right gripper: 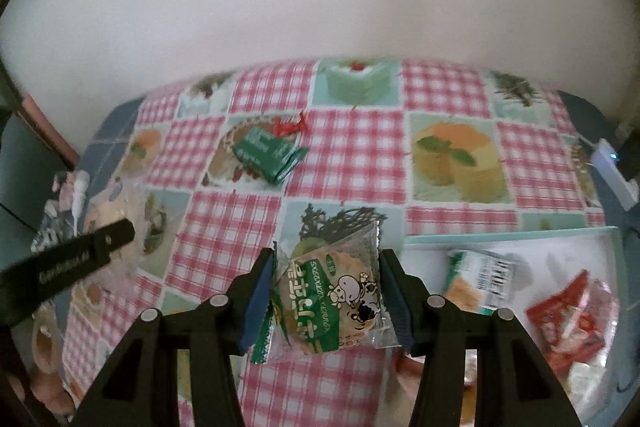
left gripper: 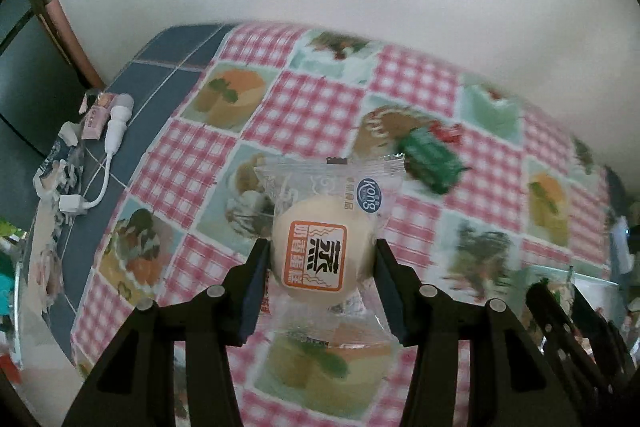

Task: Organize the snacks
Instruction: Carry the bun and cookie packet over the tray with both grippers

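Note:
My left gripper [left gripper: 320, 247] is shut on a clear-wrapped steamed cake [left gripper: 320, 251] with an orange label, held above the checked tablecloth. My right gripper [right gripper: 326, 263] is shut on a green-and-clear biscuit packet [right gripper: 332, 299] with a cow drawing, held above the cloth. A green snack packet [left gripper: 432, 157] lies on the cloth beyond the cake, with a small red wrapped sweet [left gripper: 446, 131] behind it. Both show in the right wrist view, the green packet [right gripper: 270, 153] and the sweet [right gripper: 290, 125]. The left gripper's arm [right gripper: 68, 265] shows at left.
A white tray [right gripper: 560, 251] at the right holds a green-orange packet [right gripper: 480, 281] and red packets [right gripper: 568, 315]. A white cable with plug [left gripper: 108, 147] and a pink tube [left gripper: 94, 119] lie on the table's blue left edge. A white wall stands behind the table.

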`<state>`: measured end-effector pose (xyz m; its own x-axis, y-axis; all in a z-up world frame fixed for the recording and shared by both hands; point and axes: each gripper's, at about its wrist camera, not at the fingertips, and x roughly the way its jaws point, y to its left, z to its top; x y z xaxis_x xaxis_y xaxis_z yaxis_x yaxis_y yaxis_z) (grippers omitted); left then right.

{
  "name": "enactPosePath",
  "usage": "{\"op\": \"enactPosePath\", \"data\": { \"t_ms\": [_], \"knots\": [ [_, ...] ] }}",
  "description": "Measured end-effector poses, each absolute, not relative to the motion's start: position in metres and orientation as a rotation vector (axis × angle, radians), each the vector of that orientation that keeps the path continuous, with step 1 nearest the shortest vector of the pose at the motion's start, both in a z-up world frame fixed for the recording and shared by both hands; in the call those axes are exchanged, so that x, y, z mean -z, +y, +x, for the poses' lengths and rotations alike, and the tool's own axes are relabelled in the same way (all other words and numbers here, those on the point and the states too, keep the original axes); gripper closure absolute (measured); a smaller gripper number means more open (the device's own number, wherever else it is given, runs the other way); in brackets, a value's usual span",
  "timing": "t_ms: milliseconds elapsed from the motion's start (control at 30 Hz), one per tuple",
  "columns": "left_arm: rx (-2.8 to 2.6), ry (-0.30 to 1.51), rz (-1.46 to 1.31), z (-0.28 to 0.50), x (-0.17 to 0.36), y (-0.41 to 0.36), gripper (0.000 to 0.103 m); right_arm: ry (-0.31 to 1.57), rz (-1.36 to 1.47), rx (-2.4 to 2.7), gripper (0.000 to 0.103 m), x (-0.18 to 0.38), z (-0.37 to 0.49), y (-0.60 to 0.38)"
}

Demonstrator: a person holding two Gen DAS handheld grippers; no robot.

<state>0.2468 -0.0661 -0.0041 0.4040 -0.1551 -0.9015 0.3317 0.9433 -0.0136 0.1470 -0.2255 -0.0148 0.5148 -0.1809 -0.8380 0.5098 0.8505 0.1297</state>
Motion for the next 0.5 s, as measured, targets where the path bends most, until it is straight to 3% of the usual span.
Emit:
{"op": "enactPosePath", "data": {
  "t_ms": [500],
  "knots": [
    [0.517, 1.026, 0.221, 0.147, -0.045, -0.151, 0.050, 0.811, 0.538, 0.625, 0.048, -0.038, 0.033, -0.300]
  ]
}}
